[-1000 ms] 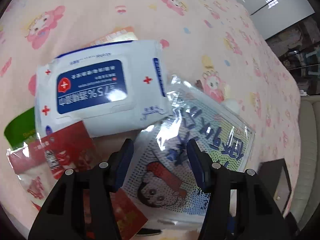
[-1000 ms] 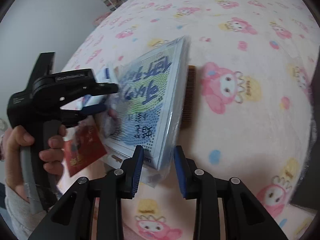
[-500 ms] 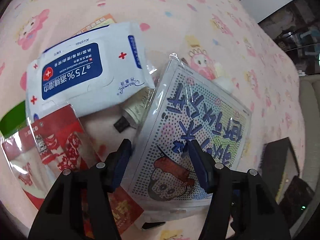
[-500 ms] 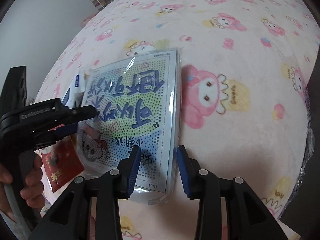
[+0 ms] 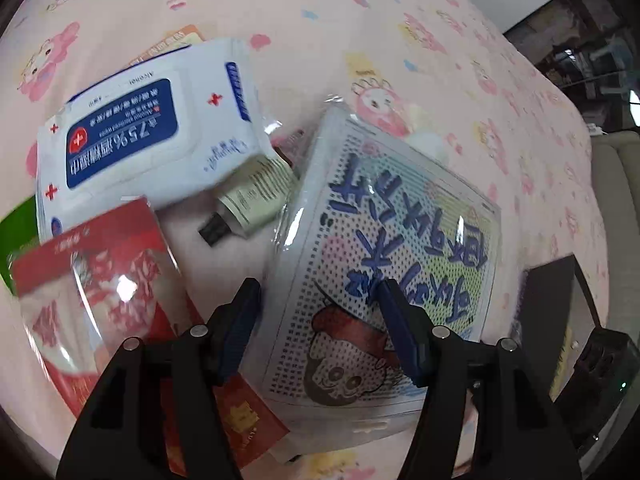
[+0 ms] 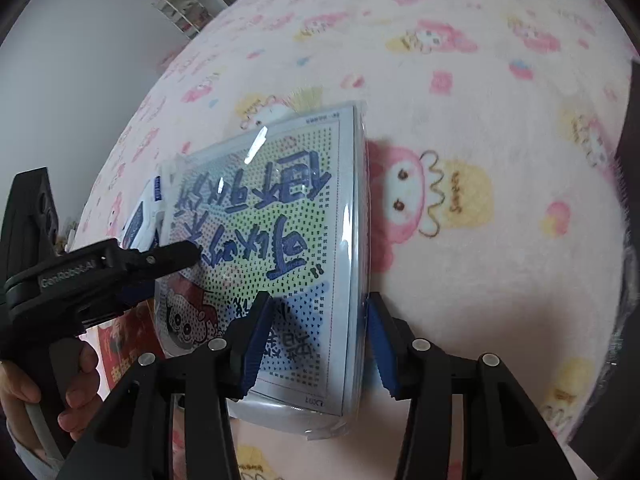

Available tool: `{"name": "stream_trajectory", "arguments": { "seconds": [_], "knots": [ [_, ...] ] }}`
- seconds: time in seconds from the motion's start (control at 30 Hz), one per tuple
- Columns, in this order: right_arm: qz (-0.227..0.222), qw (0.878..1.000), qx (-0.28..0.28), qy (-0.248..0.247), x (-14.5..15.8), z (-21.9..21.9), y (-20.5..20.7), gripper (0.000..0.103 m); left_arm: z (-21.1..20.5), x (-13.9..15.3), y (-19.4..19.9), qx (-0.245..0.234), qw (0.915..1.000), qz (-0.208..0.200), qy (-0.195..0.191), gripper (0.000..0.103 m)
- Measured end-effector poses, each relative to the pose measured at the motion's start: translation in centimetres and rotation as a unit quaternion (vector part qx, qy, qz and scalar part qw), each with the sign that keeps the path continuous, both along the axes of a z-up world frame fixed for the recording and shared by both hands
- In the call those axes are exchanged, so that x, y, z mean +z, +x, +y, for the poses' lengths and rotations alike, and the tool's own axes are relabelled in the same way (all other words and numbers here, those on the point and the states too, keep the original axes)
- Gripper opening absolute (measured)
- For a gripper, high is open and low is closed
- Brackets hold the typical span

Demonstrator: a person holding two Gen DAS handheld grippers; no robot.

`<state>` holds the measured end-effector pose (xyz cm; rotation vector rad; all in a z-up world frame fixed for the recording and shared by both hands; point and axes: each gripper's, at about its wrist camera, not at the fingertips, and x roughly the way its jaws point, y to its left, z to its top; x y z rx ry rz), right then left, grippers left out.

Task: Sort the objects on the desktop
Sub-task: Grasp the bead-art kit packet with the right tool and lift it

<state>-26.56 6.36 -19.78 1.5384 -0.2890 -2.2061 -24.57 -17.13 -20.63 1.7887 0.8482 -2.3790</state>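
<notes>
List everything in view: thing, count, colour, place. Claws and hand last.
cloth: one, pink with cartoon prints, under everything
wipes pack: one, white and blue, far left
tube: one, cream with black cap, between wipes pack and kit
kit: one, dotted print in clear wrap, flat, centre
red packets: at least two, near left, beside kit
green item: one, left edge, mostly hidden
dark objects: black, right edge, unclear what
left claw: open, over the kit's edge
right claw: just opened, kit edge between its jaws, untouched
hand: one, on left claw's handle
</notes>
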Motion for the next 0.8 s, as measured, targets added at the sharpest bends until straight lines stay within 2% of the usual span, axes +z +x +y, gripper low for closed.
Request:
{"name": "stream_trajectory", "arguments": {
  "seconds": [0.1,0.2,0.37,0.5,0.63,0.73,0.8],
  "knots": [
    [0.023,1.000,-0.009,-0.002,2.3,1.8,1.6,0.044,1.6,1.1,1.4,-0.037,0.9991,0.019,0.005,0.062],
    [0.020,1.000,-0.002,0.016,3.3,3.6,4.1,0.044,3.8,0.4,2.7,-0.065,0.9977,0.006,0.021,0.062],
    [-0.006,0.999,0.017,0.040,1.5,6.0,7.8,0.044,5.8,-0.2,5.9,-0.081,0.9962,-0.024,0.023,0.061],
    [-0.035,0.999,-0.001,0.019,-0.8,7.3,8.1,0.044,6.6,-0.7,5.7,-0.069,0.9972,-0.030,0.005,0.059],
    [-0.029,0.999,-0.013,0.005,-1.6,7.4,7.7,0.044,6.3,-2.2,5.1,-0.061,0.9969,-0.046,0.014,0.060],
    [-0.035,0.999,-0.012,0.001,-2.4,6.9,7.3,0.044,7.1,-2.8,4.7,-0.073,0.9956,-0.053,0.021,0.062],
    [-0.036,0.999,-0.005,0.009,-2.9,6.8,7.4,0.046,7.9,-3.1,4.4,-0.086,0.9946,-0.057,0.012,0.065]
  ]
}}
